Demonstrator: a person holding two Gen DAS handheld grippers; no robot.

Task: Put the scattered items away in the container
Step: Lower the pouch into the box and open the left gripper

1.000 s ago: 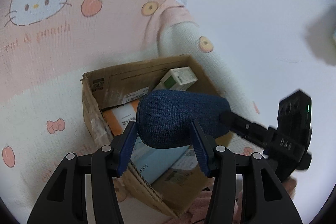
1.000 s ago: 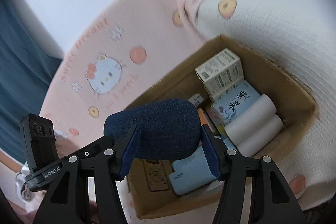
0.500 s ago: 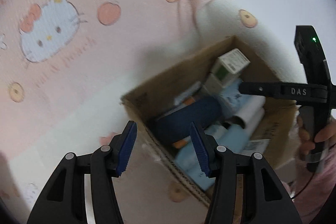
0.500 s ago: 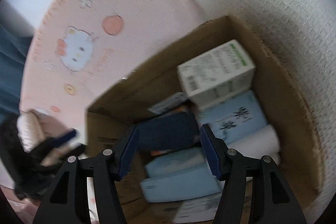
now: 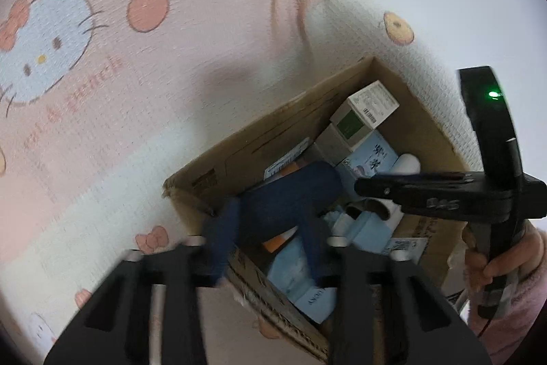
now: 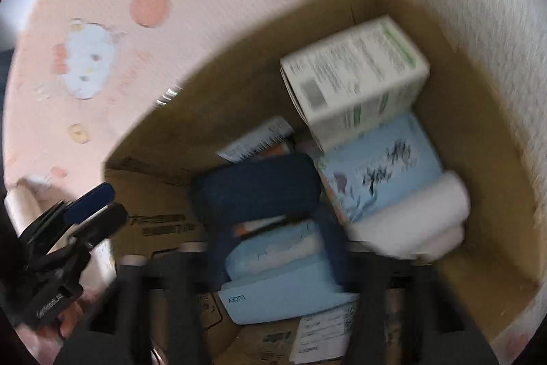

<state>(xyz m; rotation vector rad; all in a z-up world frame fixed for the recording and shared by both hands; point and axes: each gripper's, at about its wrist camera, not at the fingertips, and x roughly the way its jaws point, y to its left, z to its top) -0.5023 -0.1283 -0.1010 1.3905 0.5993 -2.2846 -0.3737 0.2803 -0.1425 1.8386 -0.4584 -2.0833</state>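
Note:
A dark blue fabric case [image 5: 290,197] [image 6: 259,187] lies inside the cardboard box [image 5: 259,132] [image 6: 478,142], on top of the other packs. My left gripper [image 5: 266,248] hovers over the box's near left corner. Its blurred blue fingers [image 5: 218,245] are closing, and nothing is pressed between them. My right gripper [image 6: 277,252] points down into the box just above the case, jaws also closing on nothing. In the left wrist view the right gripper [image 5: 362,188] reaches in from the right. The left gripper [image 6: 89,207] shows at the right wrist view's left edge.
The box also holds a white-and-green carton [image 6: 352,77], a light blue tissue pack [image 6: 383,170], white rolls [image 6: 410,218] and a pale blue pack [image 6: 283,283]. It sits on a pink and white cartoon-cat blanket [image 5: 136,91]. A hand in a pink sleeve [image 5: 502,265] holds the right gripper.
Both grippers held the blue case above the box, then let it go and it dropped inside. Both have since tipped downward and moved closer over the box.

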